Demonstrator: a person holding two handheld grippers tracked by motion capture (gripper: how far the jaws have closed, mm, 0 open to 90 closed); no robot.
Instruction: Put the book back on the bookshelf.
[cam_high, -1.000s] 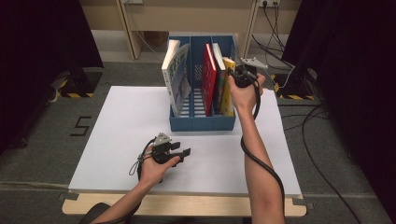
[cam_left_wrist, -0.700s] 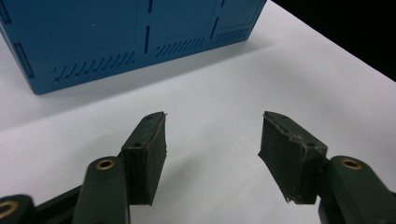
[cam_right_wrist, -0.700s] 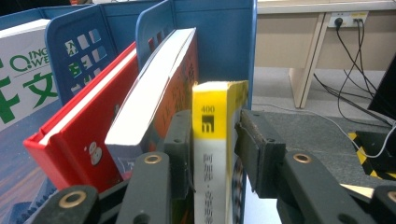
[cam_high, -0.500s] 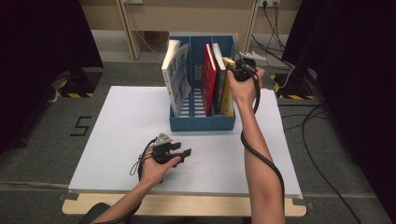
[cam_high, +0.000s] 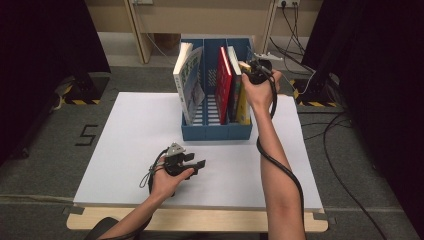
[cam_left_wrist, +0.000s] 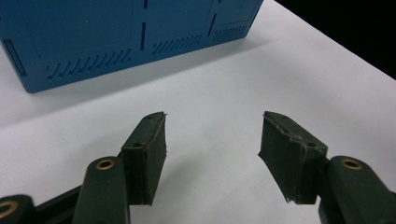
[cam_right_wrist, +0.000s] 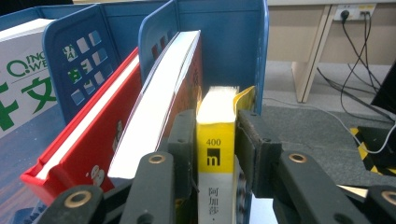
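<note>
A blue three-slot file holder (cam_high: 215, 131) stands on the white table top (cam_high: 125, 150). In its right slot a yellow book (cam_right_wrist: 215, 140) stands upright, with its top seen in the high view (cam_high: 244, 107). My right gripper (cam_high: 252, 67) reaches over that slot, and in its own view (cam_right_wrist: 215, 126) both pads press the book's spine; its jaws have just been closing on it. Beside it lean a thick orange-covered book (cam_right_wrist: 159, 102) and a red book (cam_high: 222, 85). My left gripper (cam_high: 197, 164) rests on the table in front of the holder, with nothing between its jaws (cam_left_wrist: 212, 135).
A white book with green letters (cam_high: 187, 82) leans in the holder's left slot. The holder's low front wall (cam_left_wrist: 116, 42) lies just ahead of the left gripper. Cables (cam_high: 345, 165) trail over the floor at right. Dark curtains flank the table.
The right gripper has shifted slightly left over the holder's right slot, around the yellow book's top. The left hand and gripper have stayed put.
</note>
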